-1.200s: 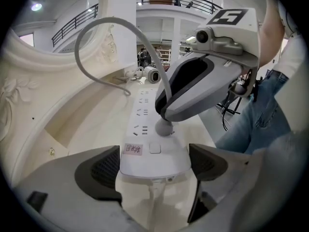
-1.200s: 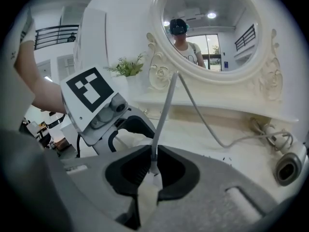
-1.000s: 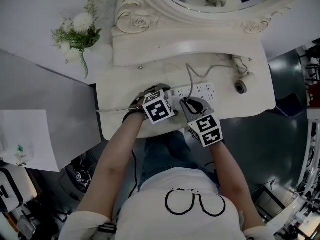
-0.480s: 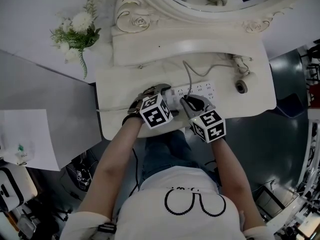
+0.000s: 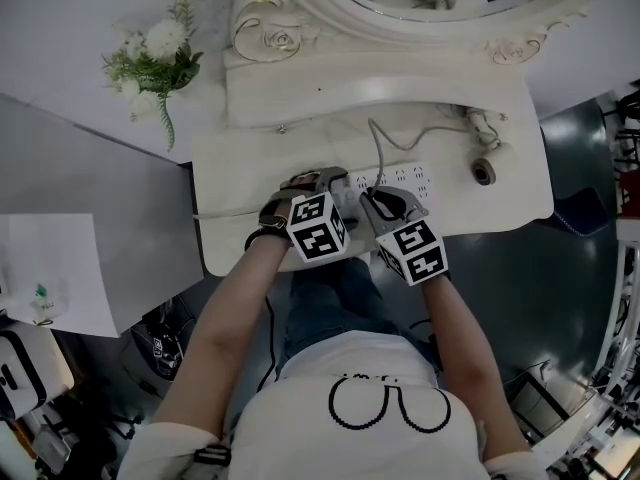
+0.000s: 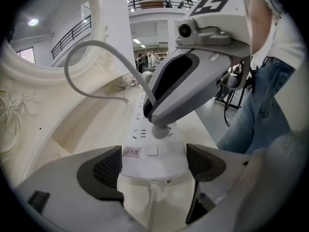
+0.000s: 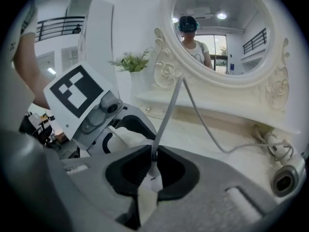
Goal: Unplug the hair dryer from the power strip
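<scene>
In the head view, a white tabletop [image 5: 240,183] below an ornate mirror [image 5: 290,33] carries a white power strip [image 5: 405,180] lying lengthwise near its front edge. The hair dryer [image 5: 483,172] lies toward the right end of the tabletop, well apart from the strip. Its grey cord [image 5: 378,148] curves across the surface and down to the strip. The left gripper [image 5: 337,186] sits at the strip's left end. The right gripper [image 5: 374,202] is just beside it, over the strip where the cord arrives. A spray of flowers [image 5: 150,58] lies off to the left, away from all this.

In the left gripper view, the jaws stand wide with the end of the power strip [image 6: 153,151] between them. They have just been closing, and the dark pads [image 6: 104,170] now meet the strip's two long sides, so the left gripper is clamped on it. Further along the strip's face, the round white plug [image 6: 161,131] is seated in a socket. The right gripper comes down onto the plug from above, and the cord [image 6: 77,57] loops up and away to the left.

In the right gripper view, the jaws are nearly together and pinch the plug [image 7: 153,174] where the cord leaves it. The cord [image 7: 170,108] rises straight up out of the grip, then bends right toward the hair dryer [image 7: 285,180] at the tabletop's far end. The left gripper's marker cube shows close on the left.
</scene>
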### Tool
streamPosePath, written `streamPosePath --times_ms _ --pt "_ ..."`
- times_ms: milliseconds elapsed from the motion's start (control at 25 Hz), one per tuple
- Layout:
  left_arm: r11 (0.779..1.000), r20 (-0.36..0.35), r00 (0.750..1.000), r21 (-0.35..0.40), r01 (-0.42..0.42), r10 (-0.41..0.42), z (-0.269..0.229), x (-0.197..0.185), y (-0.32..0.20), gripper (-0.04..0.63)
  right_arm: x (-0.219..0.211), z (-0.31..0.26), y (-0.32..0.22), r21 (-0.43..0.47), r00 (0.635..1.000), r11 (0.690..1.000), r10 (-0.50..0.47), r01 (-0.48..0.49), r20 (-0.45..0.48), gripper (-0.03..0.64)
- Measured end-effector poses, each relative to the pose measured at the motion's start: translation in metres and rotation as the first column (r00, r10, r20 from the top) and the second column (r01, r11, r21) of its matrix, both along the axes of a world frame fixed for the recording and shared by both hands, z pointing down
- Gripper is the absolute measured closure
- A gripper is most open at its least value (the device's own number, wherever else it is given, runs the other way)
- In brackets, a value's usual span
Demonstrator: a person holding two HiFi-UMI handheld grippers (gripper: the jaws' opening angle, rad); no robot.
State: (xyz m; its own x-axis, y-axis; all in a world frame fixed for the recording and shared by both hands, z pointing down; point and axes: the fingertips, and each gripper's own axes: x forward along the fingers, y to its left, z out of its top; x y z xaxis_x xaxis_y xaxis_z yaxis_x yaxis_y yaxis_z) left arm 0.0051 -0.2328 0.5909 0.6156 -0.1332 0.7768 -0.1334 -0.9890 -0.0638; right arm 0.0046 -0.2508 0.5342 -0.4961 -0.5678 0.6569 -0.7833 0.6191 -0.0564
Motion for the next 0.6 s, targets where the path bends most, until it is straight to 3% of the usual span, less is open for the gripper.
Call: streamPosePath --times_ms 160,400,480,600 --pt "0.998 -0.008 0.998 -0.010 0.054 -0.054 0.000 0.001 -0.004 0.184 0.007 0.000 -0.005 -0.045 0.993 0.997 0.062 -0.058 0.100 0.577" --pt "0.998 0.007 0.999 -0.026 0.053 -0.053 0.001 0.002 -0.002 0.179 0.001 -0.004 0.005 0.017 0.999 1.000 -0.010 0.011 -0.037 0.578" --pt "0.999 0.024 0.999 -0.015 0.037 -0.036 0.002 0.002 -0.002 0.181 -0.004 -0.018 -0.005 0.062 1.000 0.998 0.002 -0.003 0.021 0.578" --pt "0.999 0.038 0.999 -0.009 0.030 -0.030 0.002 0.003 -0.001 0.181 0.007 -0.048 -0.042 0.103 0.986 0.988 0.097 -0.111 0.133 0.577"
